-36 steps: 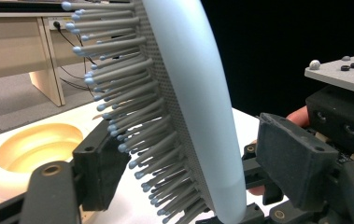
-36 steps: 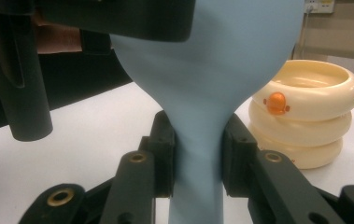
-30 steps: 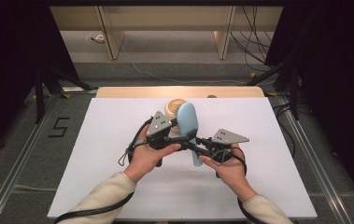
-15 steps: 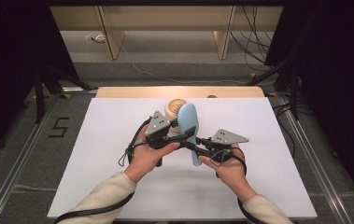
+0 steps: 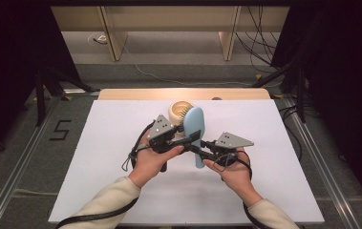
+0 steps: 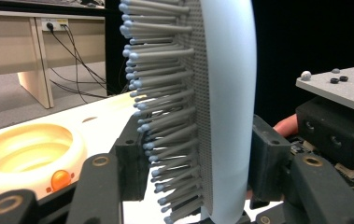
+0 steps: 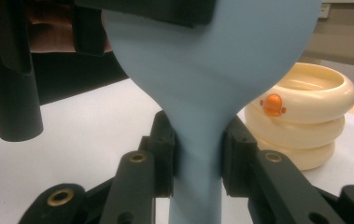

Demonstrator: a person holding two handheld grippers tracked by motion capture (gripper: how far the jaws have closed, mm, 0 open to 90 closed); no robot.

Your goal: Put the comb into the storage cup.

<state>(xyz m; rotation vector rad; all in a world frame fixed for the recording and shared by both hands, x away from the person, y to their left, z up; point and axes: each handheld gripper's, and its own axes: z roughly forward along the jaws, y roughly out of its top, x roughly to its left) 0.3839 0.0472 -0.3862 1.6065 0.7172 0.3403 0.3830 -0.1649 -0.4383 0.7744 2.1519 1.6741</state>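
- Presently, the right gripper [image 5: 206,151] is clenched on the handle of the pale blue hairbrush [image 5: 194,129], one jaw on each side of its narrow neck.
- The left gripper [image 5: 188,137] grasps the same hairbrush higher up, one jaw against the smooth back, the other in the grey bristles [image 6: 165,112].
- The hairbrush is held between both grippers above the white table [image 5: 97,157], near its middle.
- Just behind it, a cream ringed container [image 5: 179,110] with an orange button [image 7: 273,104] stands on the table.
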